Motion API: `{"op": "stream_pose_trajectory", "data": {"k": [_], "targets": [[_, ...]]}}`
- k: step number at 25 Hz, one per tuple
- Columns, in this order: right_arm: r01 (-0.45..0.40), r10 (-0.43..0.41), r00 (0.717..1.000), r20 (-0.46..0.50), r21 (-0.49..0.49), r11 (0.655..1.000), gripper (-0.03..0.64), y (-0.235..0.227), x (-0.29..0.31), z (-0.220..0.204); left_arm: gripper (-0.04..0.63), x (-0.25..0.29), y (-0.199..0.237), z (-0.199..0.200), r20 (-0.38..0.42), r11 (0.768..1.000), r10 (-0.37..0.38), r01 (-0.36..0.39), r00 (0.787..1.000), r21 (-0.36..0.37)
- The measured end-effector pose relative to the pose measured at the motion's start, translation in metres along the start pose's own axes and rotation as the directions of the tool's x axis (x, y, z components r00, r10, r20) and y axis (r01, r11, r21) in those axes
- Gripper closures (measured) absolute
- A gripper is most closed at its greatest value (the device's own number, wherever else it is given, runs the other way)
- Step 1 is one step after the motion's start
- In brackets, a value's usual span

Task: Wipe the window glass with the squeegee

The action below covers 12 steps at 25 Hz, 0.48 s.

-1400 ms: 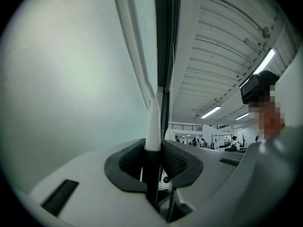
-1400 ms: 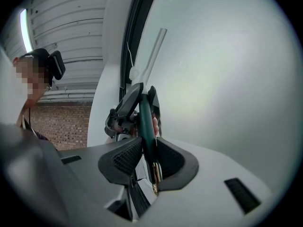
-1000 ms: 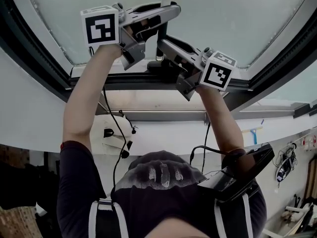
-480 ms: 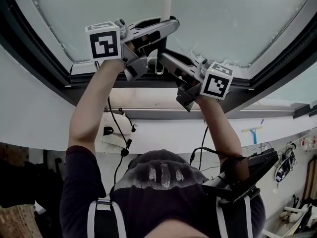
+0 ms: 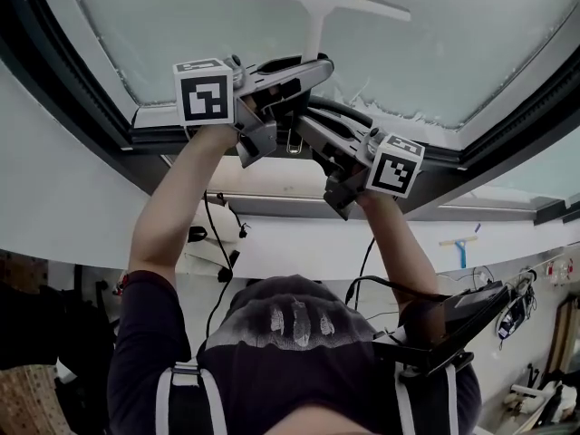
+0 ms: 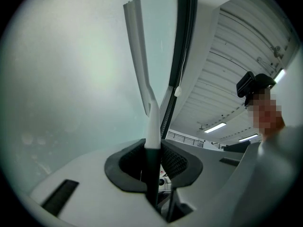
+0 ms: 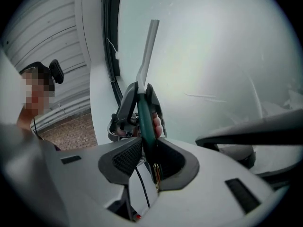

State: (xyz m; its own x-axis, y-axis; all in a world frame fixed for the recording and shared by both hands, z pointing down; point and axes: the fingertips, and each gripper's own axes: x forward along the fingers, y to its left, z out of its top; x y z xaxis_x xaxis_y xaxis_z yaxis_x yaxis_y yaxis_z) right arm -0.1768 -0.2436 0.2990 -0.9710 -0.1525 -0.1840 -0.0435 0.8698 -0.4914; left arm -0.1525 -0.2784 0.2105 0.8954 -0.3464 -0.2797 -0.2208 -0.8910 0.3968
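Squeegee drawn lower down glass.

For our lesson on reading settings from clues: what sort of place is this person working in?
Probably a workshop or industrial hall: a ribbed metal ceiling with strip lights, a brick wall, and a large dark-framed window.
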Motion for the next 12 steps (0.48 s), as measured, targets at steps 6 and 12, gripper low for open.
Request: {"op": "stream_pose_trajectory", "data": {"k": [6,12], "targets": [[0.007,-0.007,1.0,-0.002,0.03,1.0,0.522,0.004,-0.011,-0.03,0.511,-0.014,-0.004,-0.027,-0.004,1.0,0.013,-0.013,1.0,-0.016],[0.007,-0.007,1.0,-0.009,0.068,0.998,0.52,0.009,-0.012,-0.036,0.511,-0.016,-0.008,-0.033,0.002,0.998,0.006,-0.005,1.0,-0.069]]}}
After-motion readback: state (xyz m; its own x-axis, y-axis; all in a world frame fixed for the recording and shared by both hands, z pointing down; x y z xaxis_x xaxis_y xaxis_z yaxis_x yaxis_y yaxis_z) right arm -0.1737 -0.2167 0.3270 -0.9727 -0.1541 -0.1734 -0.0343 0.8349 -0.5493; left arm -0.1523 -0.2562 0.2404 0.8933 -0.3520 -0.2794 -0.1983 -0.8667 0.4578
